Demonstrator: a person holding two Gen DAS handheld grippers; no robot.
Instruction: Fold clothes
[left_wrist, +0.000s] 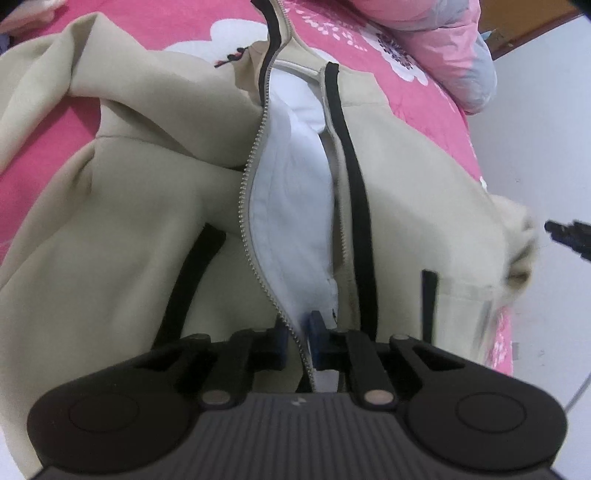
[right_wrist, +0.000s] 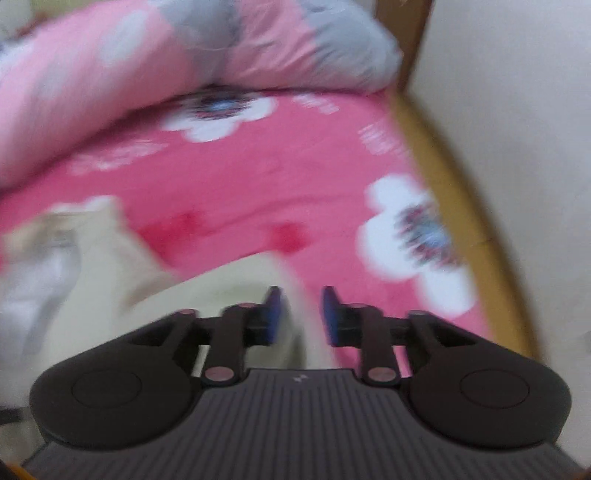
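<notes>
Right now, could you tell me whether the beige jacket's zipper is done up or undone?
Undone. The beige jacket lies front up with its zipper teeth parted from the other edge, showing the white lining between them.

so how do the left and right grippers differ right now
The left gripper has its blue pads nearly together, pinching the zipper edge of the beige jacket; the right gripper stands open with a clear gap and nothing pressed between its pads. The left wrist view is sharp, centred over the jacket; the right wrist view is blurred, over the jacket's edge and the pink floral bedsheet. Both are the same black build with blue pads.
</notes>
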